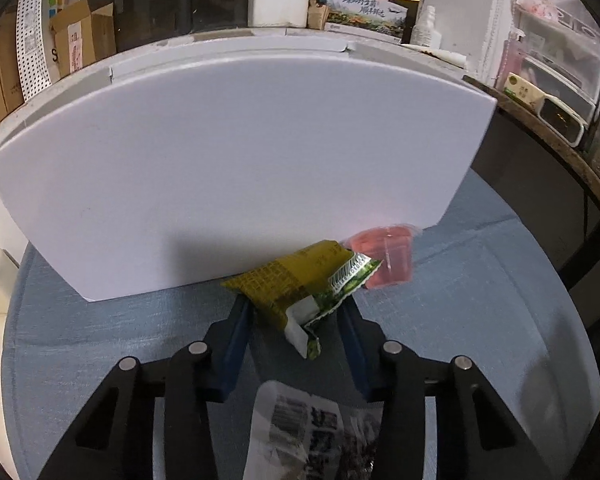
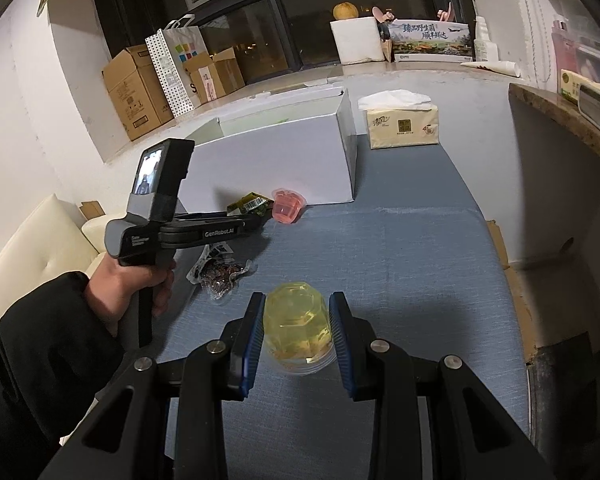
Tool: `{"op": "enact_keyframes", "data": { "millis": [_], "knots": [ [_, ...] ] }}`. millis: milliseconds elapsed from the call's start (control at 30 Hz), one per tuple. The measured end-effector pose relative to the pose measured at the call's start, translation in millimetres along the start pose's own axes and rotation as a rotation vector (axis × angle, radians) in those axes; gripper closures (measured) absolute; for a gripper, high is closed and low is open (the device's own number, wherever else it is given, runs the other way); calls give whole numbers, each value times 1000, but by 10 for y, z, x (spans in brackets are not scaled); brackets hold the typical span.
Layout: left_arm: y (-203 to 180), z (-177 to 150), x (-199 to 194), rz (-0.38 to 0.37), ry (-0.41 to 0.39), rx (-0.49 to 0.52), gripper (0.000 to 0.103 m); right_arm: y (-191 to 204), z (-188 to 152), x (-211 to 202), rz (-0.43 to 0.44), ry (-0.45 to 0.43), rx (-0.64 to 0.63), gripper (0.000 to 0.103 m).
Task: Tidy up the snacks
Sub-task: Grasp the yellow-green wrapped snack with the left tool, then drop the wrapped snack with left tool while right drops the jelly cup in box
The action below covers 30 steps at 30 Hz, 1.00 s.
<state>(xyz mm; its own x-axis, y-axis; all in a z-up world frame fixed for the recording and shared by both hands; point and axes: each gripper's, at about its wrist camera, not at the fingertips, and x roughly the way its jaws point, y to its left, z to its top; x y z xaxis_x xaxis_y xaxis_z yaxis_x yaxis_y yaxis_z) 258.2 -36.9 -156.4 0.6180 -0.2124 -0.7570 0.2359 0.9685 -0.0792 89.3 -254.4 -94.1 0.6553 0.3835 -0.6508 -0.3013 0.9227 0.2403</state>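
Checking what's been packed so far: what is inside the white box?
Cannot tell. The white box shows only its closed front wall and raised back flap; its interior is hidden in both views. Pink jelly cup sits outside, against its front.

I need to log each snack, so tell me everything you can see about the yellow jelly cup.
The yellow jelly cup is a small, clear, faceted plastic cup of translucent yellow jelly. It sits tipped between the pads of the right gripper, which press its sides, over the blue tablecloth. Its wide rim faces the camera.
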Motion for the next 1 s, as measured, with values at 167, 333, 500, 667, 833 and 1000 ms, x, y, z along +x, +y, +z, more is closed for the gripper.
{"op": "enact_keyframes", "data": {
  "millis": [167, 333, 500, 667, 833, 1000],
  "knots": [
    [-63, -95, -216, -31, -32, 3, 58, 24, 15, -36, 1, -9, -8, 68],
    [-184, -264, -680, -76, -94, 7, 58, 44, 52, -65, 3, -21, -9, 68],
    [-203, -549, -1192, -118, -143, 18, 58, 126, 135, -41, 15, -29, -31, 68],
    [-188, -792, -1602, -140, -170, -4, 58, 259, 275, 81, 35, -33, -65, 68],
    [-90, -751, -1787, -135, -204, -36, 58, 395, 480, 235, 46, -39, -97, 68],
    [144, -411, -1882, -98, -267, -43, 58, 438, 853, 393, 67, -66, -83, 68]
  ]
}}
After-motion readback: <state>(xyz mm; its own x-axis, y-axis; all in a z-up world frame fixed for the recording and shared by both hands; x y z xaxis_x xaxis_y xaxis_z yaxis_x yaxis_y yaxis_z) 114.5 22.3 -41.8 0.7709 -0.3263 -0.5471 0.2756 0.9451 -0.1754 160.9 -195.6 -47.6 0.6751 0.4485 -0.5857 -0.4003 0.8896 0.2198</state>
